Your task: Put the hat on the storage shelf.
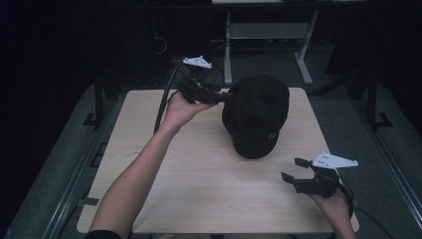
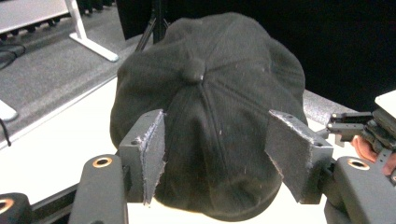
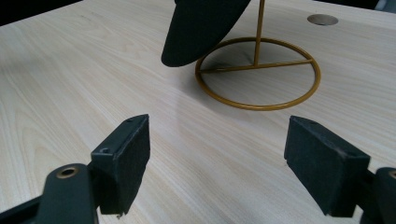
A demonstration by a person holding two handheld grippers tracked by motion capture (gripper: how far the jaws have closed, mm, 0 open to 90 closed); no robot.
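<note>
No readable writing or brand anywhere; the cap (image 1: 256, 115) is carrying one small pale oval mark on its near panel, too small to read.

Count: one black cap, one gold wire stand (image 3: 258, 73), two sets of tongs, one light wood tabletop (image 1: 199, 174).

Cap is sitting on the stand around the middle-far part of the tabletop, brim pointing toward the person. The right gripper view is showing the brim overhanging the stand's ring base and upright rod. One round grommet hole (image 3: 322, 19) is sitting in the tabletop beyond the stand.

Left tongs (image 1: 226, 95): hand is holding them level at the cap's far-left side, tips right at the crown edge. In the left gripper view (image 2: 215, 158) the two pads are standing wide apart, flanking the back of the crown, with the top button (image 2: 193, 72) centred above. Cap fabric is lying between the pads, but I can't tell whether either pad is actually touching it; no visible pinch, so I'm reading it as not clamped.

Right tongs (image 1: 292, 170): hovering near the front-right corner of the tabletop, well apart from the cap. In the right gripper view (image 3: 219, 158) the pads are standing wide apart, nothing between them but bare wood, touching nothing.
</note>
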